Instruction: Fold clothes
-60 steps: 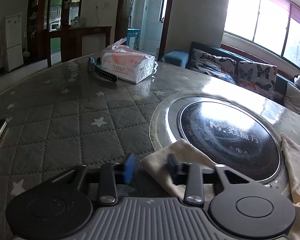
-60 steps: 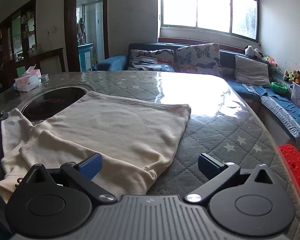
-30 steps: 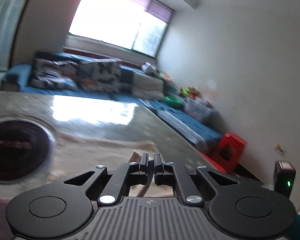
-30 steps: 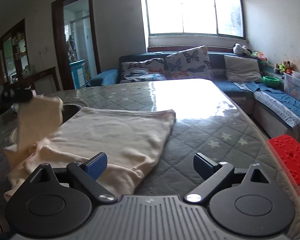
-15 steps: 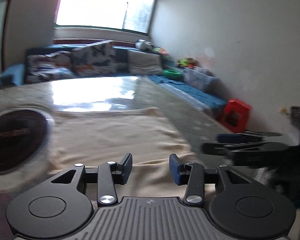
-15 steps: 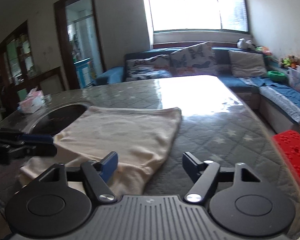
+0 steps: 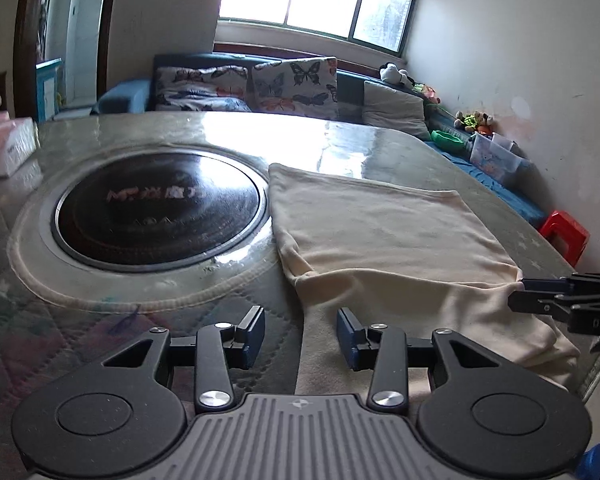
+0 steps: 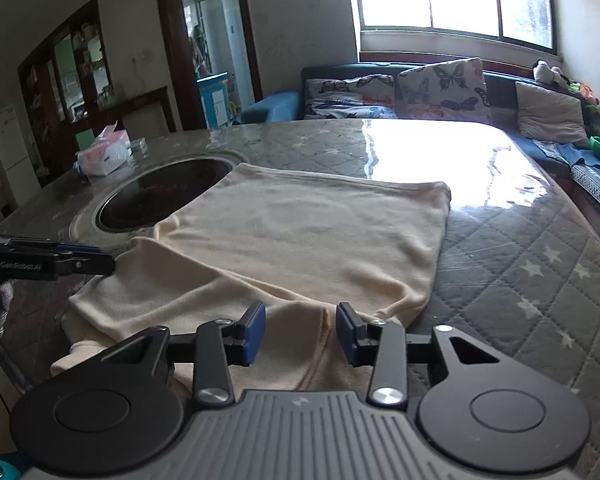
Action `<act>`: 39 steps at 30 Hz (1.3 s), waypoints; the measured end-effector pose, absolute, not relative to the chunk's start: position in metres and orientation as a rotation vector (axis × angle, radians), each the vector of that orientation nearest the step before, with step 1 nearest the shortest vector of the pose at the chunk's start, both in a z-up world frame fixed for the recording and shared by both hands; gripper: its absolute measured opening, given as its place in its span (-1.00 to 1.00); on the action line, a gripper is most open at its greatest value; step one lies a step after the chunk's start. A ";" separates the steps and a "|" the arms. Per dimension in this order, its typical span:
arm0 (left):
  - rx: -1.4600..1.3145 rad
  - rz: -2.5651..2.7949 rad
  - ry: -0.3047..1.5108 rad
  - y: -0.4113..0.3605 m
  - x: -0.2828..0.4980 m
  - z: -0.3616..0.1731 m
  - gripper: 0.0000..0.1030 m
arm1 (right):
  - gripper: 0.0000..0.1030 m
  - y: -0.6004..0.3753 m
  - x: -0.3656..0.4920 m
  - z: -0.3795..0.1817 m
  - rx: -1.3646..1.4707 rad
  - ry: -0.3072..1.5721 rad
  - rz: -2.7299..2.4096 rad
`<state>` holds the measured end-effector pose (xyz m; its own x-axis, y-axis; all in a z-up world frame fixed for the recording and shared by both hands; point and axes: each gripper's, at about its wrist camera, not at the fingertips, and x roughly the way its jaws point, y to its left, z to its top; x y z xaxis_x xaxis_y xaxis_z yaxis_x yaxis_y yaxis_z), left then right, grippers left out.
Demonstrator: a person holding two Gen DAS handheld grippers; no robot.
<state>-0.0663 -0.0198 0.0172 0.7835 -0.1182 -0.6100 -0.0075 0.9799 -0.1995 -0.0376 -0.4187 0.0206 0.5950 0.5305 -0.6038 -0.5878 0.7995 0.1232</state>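
A cream garment [image 7: 384, 236] lies flat on the quilted table, its near part folded over itself; it also shows in the right wrist view [image 8: 300, 232]. My left gripper [image 7: 301, 330] is open, low over the garment's near left edge, its right finger above cloth. My right gripper [image 8: 301, 326] is open over the near folded edge, cloth between its fingers. Each gripper shows side-on in the other's view: the right one [image 7: 518, 294] at the garment's right edge, the left one [image 8: 110, 266] at its left edge.
A round black hotplate [image 7: 160, 212] is set into the table left of the garment. A pink tissue pack [image 8: 104, 154] sits at the far left. A sofa with butterfly cushions [image 7: 292, 88] stands behind. A red stool [image 7: 564, 236] stands right of the table.
My left gripper carried a sleeve rightward over the garment, let go and opened. It has since swung back left. My right gripper has narrowed and come down onto the near fold.
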 end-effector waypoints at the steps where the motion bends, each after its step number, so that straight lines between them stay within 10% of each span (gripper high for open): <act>1: -0.202 -0.066 0.670 -0.019 -0.065 0.016 -0.65 | -0.35 -0.417 -0.037 0.020 -0.098 0.672 0.651; 5: -0.198 -0.026 0.636 -0.016 -0.069 0.015 -0.96 | -0.62 -0.416 -0.036 0.019 -0.107 0.678 0.635; 39: -0.193 -0.117 0.626 -0.030 -0.033 0.010 -0.90 | -0.60 -0.394 -0.047 0.014 -0.243 0.623 0.676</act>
